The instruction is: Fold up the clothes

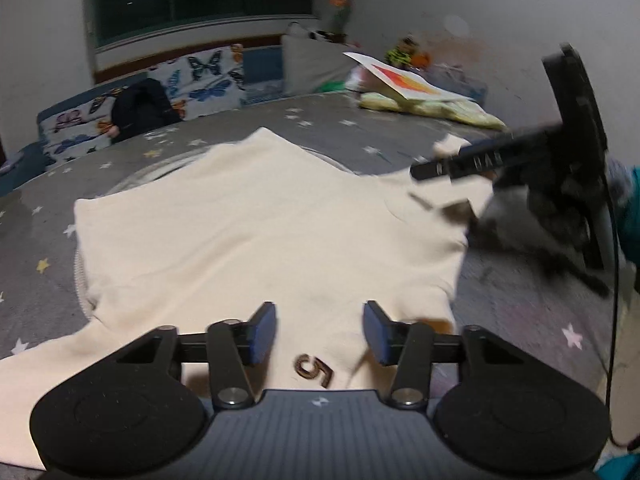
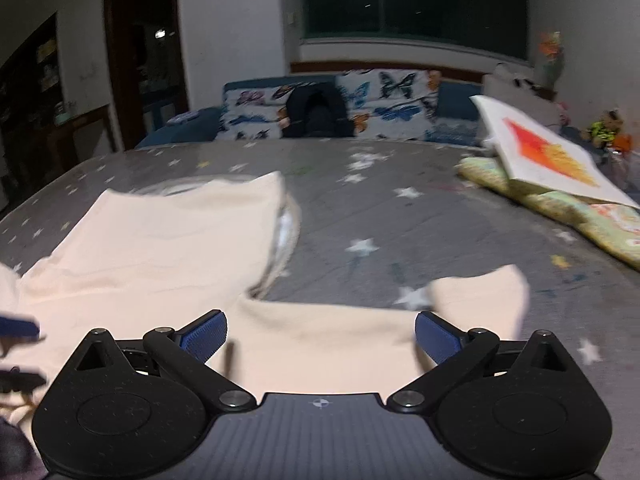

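Cream shirt (image 1: 256, 236) is spread out on the grey star-print bed (image 1: 328, 128), filling the middle of the left wrist frame, with the left gripper (image 1: 320, 334) hovering wide open over its lower edge and the right gripper (image 2: 320, 338) also gaping, gripping nothing, over the sleeve.

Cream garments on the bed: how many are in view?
1: a cream top spread flat on the star-print bedcover, under both open grippers. Others may lie outside the frames.

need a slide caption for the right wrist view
Open right gripper poised over a sleeve of the cream shirt spread on the star-print bed.
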### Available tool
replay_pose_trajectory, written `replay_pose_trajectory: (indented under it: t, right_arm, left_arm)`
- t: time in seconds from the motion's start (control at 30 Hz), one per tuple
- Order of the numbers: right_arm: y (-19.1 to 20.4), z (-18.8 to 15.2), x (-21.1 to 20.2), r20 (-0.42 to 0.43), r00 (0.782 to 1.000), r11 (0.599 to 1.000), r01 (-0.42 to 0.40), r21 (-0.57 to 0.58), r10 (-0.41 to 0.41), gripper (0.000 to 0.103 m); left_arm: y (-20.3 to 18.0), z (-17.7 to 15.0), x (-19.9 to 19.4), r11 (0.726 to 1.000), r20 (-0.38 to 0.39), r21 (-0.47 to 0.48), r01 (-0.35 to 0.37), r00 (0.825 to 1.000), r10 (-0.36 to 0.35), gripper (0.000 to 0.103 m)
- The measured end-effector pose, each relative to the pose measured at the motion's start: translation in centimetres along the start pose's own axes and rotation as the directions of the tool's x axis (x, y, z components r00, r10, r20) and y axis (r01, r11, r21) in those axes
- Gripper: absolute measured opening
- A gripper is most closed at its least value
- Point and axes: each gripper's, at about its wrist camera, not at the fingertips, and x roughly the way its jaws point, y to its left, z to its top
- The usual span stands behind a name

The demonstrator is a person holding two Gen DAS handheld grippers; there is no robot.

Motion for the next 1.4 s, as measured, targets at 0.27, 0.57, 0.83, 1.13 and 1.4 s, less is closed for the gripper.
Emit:
replay_pose_trajectory:
  t: [0.27, 0.57, 0.83, 1.13, 1.4]
  right_arm:
    - [-5.9, -0.1, -1.3, -0.01, 0.985, 0.98, 0.172, 0.101, -0.172, 0.095]
    - [-5.9, 0.4, 0.3, -0.041, 0.981, 0.977, 0.194, 0.093, -0.191, 0.083]
    - [-6.1, -0.1, 0.8, -0.056, 0.985, 0.979, 0.167, 0.115, -0.162, 0.057]
    - [-9.0, -0.8, -1.6, -0.04, 0.948, 0.931, 0.317, 0.178, -0.315, 0.044]
    - [-10.7, -0.7, -3.5, -0.032, 0.913, 0.895, 0.405, 0.187, -0.407, 0.048]
  left_arm:
    - [-1.2, -1.4, -2.1, 0.99, -0.028, 0.118, 0.079, 0.997, -0.076, 0.043]
    - [-1.9, 1.8, -1.8, 0.988, 0.06, 0.037, 0.152, 0.986, -0.154, 0.045]
    - [-5.3, 1.1, 1.1, 0.971, -0.003, 0.095, 0.22, 0.975, -0.221, 0.045]
    - [-5.3, 0.5, 1.4, 0.962, -0.023, 0.118, 0.246, 0.969, -0.245, 0.045]
    - [-4.7, 1.4, 0.9, 0.967, 0.015, 0.093, 0.238, 0.97, -0.241, 0.045]
